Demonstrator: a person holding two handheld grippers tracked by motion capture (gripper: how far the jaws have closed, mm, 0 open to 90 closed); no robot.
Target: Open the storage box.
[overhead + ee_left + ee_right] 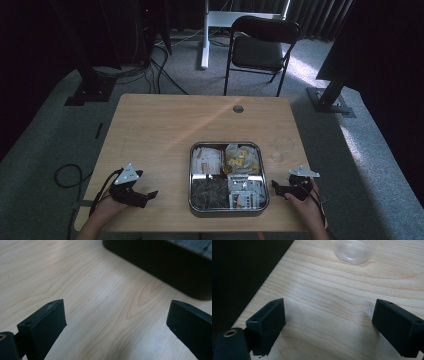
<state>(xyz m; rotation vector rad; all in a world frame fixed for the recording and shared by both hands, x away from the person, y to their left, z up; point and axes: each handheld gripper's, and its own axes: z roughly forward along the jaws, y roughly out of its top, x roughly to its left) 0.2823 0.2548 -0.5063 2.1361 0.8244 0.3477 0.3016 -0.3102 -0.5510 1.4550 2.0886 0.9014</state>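
Now: left tongs (146, 196) agape | right tongs (278, 188) agape | tray (193, 170) between

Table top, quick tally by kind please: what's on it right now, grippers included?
Grippers: 2, left gripper and right gripper, both open
Metal tray with four filled compartments: 1
Clear plastic cup: 1
Total: 4

hand-held gripper (329, 322): jaws wide apart over bare wooden table (332, 290) | clear plastic cup (353, 250): ahead, apart
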